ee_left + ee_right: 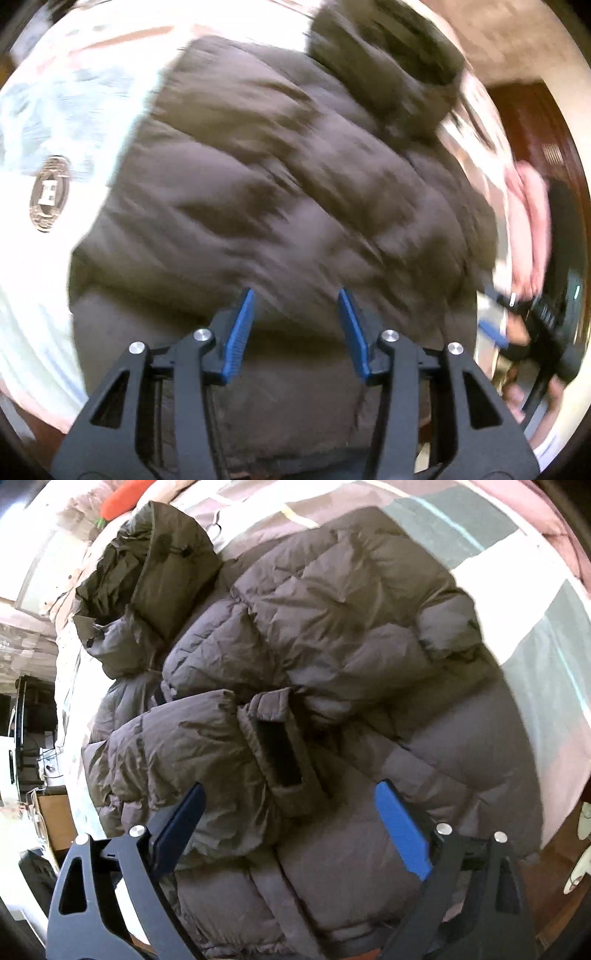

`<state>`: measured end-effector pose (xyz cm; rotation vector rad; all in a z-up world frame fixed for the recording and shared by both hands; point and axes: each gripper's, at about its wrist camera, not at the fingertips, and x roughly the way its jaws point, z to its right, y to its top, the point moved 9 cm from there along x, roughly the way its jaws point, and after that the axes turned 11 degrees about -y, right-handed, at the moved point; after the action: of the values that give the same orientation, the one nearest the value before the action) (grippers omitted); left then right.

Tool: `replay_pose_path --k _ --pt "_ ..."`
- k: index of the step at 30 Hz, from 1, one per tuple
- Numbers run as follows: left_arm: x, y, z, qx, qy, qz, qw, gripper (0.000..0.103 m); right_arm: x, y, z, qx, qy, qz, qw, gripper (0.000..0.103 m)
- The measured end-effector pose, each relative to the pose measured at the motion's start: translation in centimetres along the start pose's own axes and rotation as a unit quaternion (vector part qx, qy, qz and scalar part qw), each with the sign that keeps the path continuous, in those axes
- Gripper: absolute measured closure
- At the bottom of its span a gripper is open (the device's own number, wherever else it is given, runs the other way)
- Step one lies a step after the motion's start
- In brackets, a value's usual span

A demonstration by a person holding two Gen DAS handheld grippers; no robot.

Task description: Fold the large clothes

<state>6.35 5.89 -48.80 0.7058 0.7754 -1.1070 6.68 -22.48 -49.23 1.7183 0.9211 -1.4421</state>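
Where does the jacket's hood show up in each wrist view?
Left wrist: the hood is at the top, right of centre, darker than the jacket body and blurred.
Right wrist: the hood is at the upper left, crumpled, past the folded sleeves.
Shared landmark: the quilted brown jacket body that fills the middle of both views, lying on the pale bedspread.

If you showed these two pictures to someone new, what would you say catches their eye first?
The big brown puffer jacket fills both views, spread on a pale patterned bedcover, its hood bunched at the upper left of the right wrist view. Next come the bright blue pads of the left gripper and right gripper, both open over the fabric. An orange plush thing peeks in beyond the hood.
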Motion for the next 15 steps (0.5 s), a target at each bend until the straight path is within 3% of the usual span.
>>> replay_pose_path --k 5,6,7,8,9,12,15 --pt "0.4 3.2 -3.3 -0.045 0.028 0.02 0.9984 0.047 6.0 -0.3 -1.2 -0.046 -0.039 -0.038 0.997 0.01" --pt "1.0 3.4 -4.3 -0.058 0.033 0.015 0.9977 0.047 7.1 -0.5 -1.5 -0.046 -0.035 -0.049 0.997 0.022" --pt "1.5 3.4 -4.9 -0.067 0.036 0.009 0.9971 0.047 7.6 -0.9 -2.2 -0.045 -0.016 -0.062 0.997 0.058" --pt "2.2 3.3 -5.5 -0.077 0.039 0.001 0.9963 0.047 8.0 -1.5 -3.0 -0.049 0.0 -0.081 0.995 0.064" --pt "2.7 3.3 -6.2 -0.084 0.049 -0.004 0.9953 0.047 7.8 -1.8 -3.7 -0.06 -0.003 -0.087 0.994 0.077" --pt "3.2 3.5 -7.6 -0.089 0.072 0.004 0.9934 0.047 5.1 -1.7 -6.8 -0.116 -0.005 -0.053 0.992 0.083" --pt "2.7 4.1 -9.4 -0.125 0.086 0.029 0.9881 0.047 0.7 -0.7 -11.9 -0.164 0.035 0.005 0.986 0.083"
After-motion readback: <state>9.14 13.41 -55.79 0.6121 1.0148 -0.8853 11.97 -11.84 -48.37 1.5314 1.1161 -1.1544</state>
